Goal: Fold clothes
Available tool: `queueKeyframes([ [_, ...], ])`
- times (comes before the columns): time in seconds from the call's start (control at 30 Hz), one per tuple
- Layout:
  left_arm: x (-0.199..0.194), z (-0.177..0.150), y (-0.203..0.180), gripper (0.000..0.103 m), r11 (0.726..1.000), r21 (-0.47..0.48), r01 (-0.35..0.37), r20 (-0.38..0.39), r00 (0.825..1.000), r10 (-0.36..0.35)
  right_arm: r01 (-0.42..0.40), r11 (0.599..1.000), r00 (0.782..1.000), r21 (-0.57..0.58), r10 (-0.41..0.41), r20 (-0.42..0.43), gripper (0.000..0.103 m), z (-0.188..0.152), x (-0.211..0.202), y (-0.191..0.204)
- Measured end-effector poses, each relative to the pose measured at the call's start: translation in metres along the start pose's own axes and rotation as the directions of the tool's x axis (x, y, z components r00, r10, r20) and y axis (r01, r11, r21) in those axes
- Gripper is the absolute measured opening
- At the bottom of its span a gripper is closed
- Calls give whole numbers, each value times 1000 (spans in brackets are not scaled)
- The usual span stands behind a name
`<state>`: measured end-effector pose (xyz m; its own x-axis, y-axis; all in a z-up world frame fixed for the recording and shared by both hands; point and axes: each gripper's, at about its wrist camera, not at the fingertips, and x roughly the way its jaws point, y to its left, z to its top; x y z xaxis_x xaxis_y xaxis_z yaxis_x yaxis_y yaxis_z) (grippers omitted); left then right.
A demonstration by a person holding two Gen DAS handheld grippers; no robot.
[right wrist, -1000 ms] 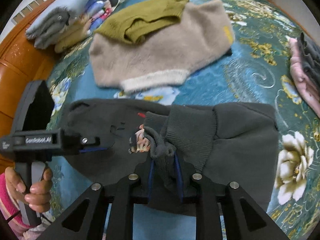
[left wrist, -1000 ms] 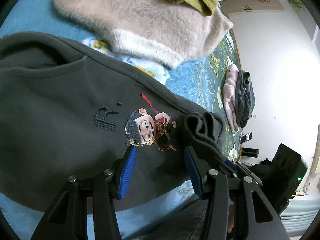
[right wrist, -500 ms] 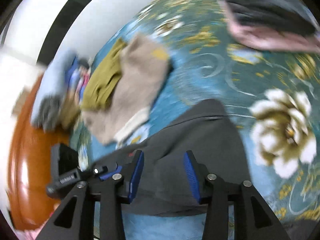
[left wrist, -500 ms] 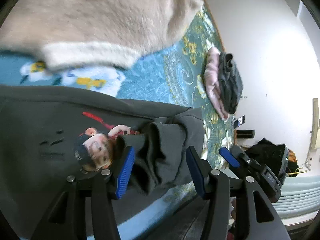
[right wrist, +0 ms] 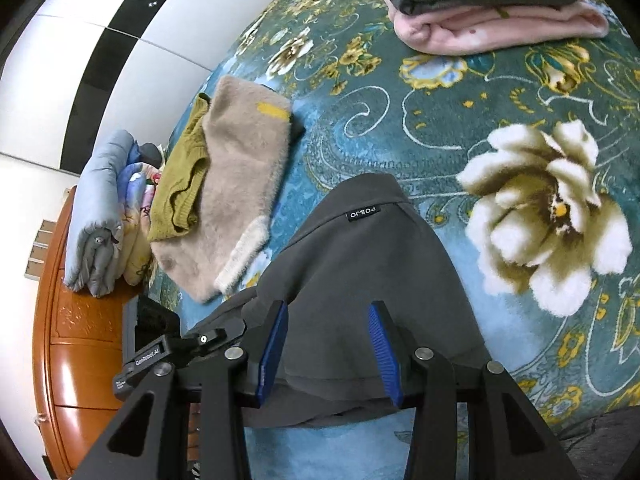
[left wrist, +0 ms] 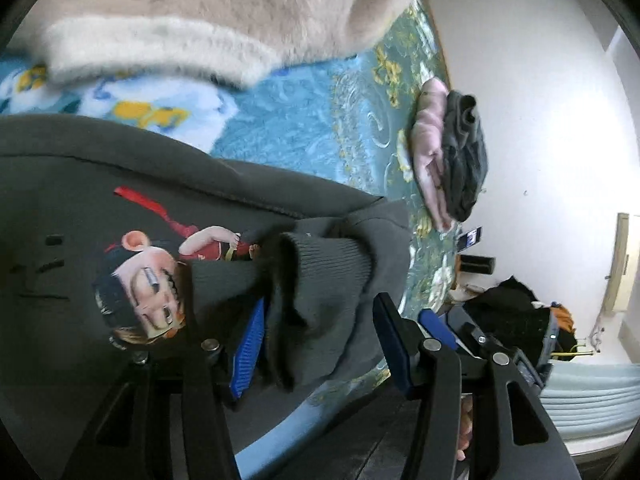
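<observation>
A dark grey sweatshirt (left wrist: 100, 184) with a cartoon figure on its front lies flat on the flowered bedspread (right wrist: 440, 120). One sleeve is folded across the chest, and its ribbed cuff (left wrist: 320, 264) ends beside the print. My left gripper (left wrist: 320, 344) is open, with the bunched cuff lying loosely between its blue pads. My right gripper (right wrist: 328, 348) is open just above the sweatshirt (right wrist: 360, 264), near the edge with a small black label; no cloth is pinched. The right gripper's blue pad (left wrist: 440, 328) shows in the left wrist view.
A fluffy beige sweater (right wrist: 236, 184) with an olive knit (right wrist: 180, 184) on it lies beyond the sweatshirt. A folded pink and grey pile (right wrist: 492, 12) sits at the far edge. Rolled quilts (right wrist: 100, 220) rest against a wooden headboard (right wrist: 68, 340). A phone (left wrist: 470, 238) lies near the bed's edge.
My right gripper let go of the sleeve cuff, opened, rolled and swung over to the labelled edge. My left gripper slid from the cartoon print to the cuff, which now lies between its pads.
</observation>
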<state>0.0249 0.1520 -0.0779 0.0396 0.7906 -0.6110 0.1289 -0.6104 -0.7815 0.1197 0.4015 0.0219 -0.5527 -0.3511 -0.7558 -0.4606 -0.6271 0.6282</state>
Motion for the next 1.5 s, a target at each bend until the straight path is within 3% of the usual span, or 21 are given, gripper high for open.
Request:
queueKeyframes([
  [0.07, 8, -1, 4, 51, 999, -37, -5, -11, 1000, 5, 1, 1000, 1000, 7, -1, 6, 46, 0, -2, -2],
  [0.13, 8, -4, 4, 28, 999, -44, -21, 19, 1000, 22, 4, 1000, 1000, 17, -5, 15, 46, 0, -5, -5],
  [0.2, 2, -5, -2, 12, 999, -28, -24, 46, 999, 26, -2, 999, 1000, 41, 1, 21, 46, 0, -7, -10],
  [0.23, -2, -6, -7, 10, 1000, -17, -20, 61, 998, 21, -5, 999, 1000, 54, 4, 24, 46, 0, -8, -13],
  [0.4, -42, -19, -30, 8, 998, 54, 21, 144, 989, -29, -29, 999, 999, 34, 28, 27, 46, 2, -11, -7],
  [0.47, -52, -24, -28, 6, 998, 65, -12, 164, 987, 1, -55, 998, 998, 14, 54, 29, 46, 3, -11, -1],
  [0.53, -50, -23, -6, 6, 996, 20, -83, 152, 985, 79, -80, 997, 997, 7, 80, 13, 46, 4, -5, 5],
  [0.6, -40, -20, 20, 6, 992, -64, -111, 130, 984, 118, -70, 998, 997, -4, 70, -30, 46, 4, 9, 10],
  [0.67, -34, -20, 39, 4, 985, -136, -103, 104, 988, 117, -40, 999, 996, -16, 38, -83, 46, 3, 25, 13],
  [0.73, -34, -23, 51, 4, 982, -182, -47, 99, 993, 65, 2, 1000, 993, -6, -2, -117, 46, 2, 37, 8],
  [0.93, -40, -22, 40, 38, 988, -142, 59, 129, 991, -41, -28, 997, 994, 69, 35, -103, 46, 1, 35, -9],
  [1.0, -30, -18, 28, 48, 994, -106, 34, 96, 995, -23, -29, 997, 994, 74, 36, -105, 46, 1, 35, -9],
  [1.1, -17, -10, 24, 52, 995, -96, -28, 72, 997, 35, -32, 997, 994, 68, 40, -106, 46, 1, 34, -9],
  [1.17, -12, -8, 26, 52, 993, -116, -18, 69, 997, 27, -35, 997, 994, 76, 43, -103, 46, 1, 33, -10],
  [1.3, -4, -9, 14, 52, 993, -96, 64, 69, 996, -58, -41, 993, 994, 106, 51, -98, 46, 1, 34, -17],
  [1.4, 7, -7, 0, 50, 999, -45, 30, 54, 998, -28, -41, 994, 994, 104, 51, -94, 46, 2, 33, -16],
  [1.5, 14, -6, -2, 11, 999, -38, -20, 41, 999, 22, -41, 994, 994, 105, 51, -94, 46, 2, 34, -16],
])
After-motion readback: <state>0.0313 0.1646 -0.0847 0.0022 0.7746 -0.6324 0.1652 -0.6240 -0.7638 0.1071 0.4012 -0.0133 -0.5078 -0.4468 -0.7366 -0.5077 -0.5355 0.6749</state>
